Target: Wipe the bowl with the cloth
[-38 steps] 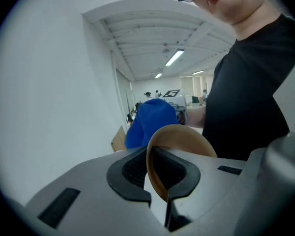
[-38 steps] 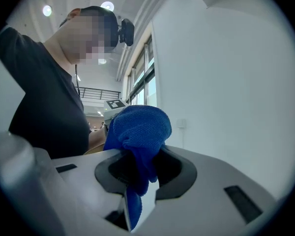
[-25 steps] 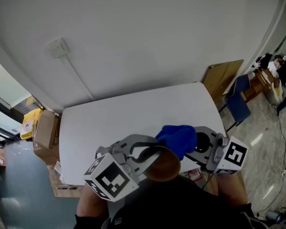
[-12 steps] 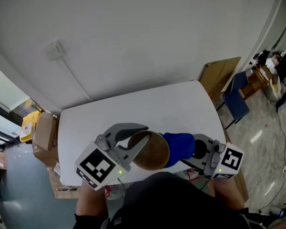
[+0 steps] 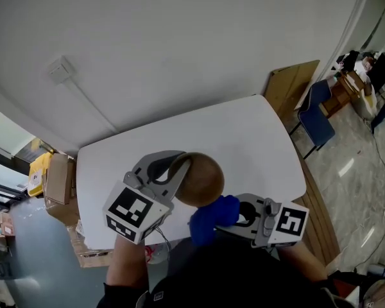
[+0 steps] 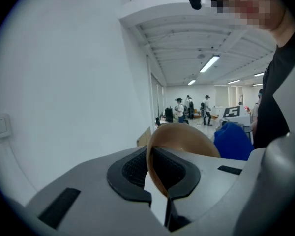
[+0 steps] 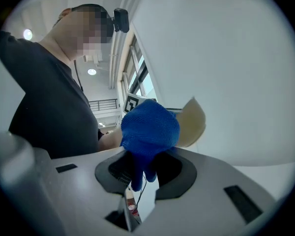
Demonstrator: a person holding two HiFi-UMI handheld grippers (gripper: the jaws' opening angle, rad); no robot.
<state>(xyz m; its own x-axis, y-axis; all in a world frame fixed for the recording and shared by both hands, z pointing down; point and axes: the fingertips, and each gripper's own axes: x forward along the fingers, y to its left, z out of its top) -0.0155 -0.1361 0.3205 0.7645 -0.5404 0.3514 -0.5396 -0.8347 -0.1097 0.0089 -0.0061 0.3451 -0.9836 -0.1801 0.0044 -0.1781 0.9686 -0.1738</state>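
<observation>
In the head view the brown bowl (image 5: 200, 179) is held on edge above the white table (image 5: 256, 140), underside up. My left gripper (image 5: 178, 164) is shut on its rim; the jaws have just been closing a little with the rim (image 6: 156, 167) between the pads. The blue cloth (image 5: 211, 219) hangs bunched just below the bowl, on the side near the person, with my right gripper (image 5: 235, 221) shut on it. In the right gripper view the cloth (image 7: 150, 130) fills the jaws, with the bowl (image 7: 192, 123) behind it. Whether cloth and bowl touch I cannot tell.
The white table stands against a white wall with a socket (image 5: 59, 70). Cardboard boxes (image 5: 58, 178) lie at its left end; a wooden board (image 5: 289, 85) and a blue chair (image 5: 316, 124) stand at its right. People (image 6: 196, 108) stand far across the room.
The left gripper has carried the bowl up the picture and to the left, over the table. The right gripper and cloth have swept from the bowl's far right side down to its near side.
</observation>
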